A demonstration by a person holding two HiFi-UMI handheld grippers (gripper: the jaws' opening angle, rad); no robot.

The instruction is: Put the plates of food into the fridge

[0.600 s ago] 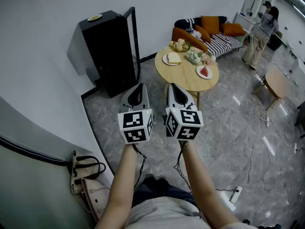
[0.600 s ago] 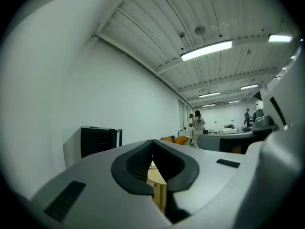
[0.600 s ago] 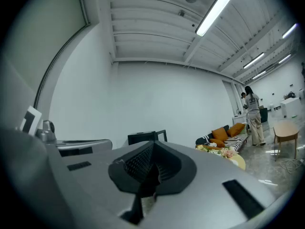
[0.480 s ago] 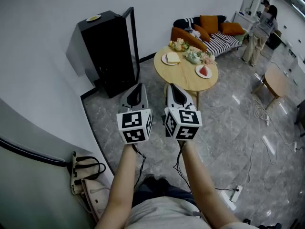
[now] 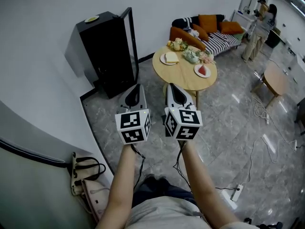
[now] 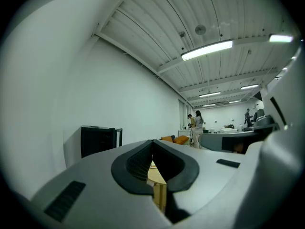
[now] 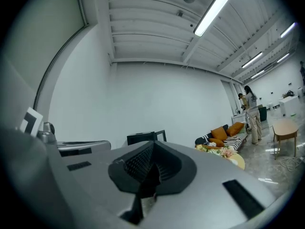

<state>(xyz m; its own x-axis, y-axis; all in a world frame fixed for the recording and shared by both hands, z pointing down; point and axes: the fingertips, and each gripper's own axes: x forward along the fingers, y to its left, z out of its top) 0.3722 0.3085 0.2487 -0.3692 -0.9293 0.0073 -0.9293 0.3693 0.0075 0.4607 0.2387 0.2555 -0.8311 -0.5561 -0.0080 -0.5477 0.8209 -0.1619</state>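
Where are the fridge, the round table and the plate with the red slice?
fridge (image 5: 106, 56), head view, on its black body below the top.
round table (image 5: 183, 76), head view, on the bare wooden top.
plate with the red slice (image 5: 197, 72), head view, on its left rim.

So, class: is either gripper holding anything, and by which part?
Nothing is held: the left gripper and right gripper are both shut and empty.

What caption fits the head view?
Left claw and right claw, both shut, aim at the round table with food plates near the black fridge.
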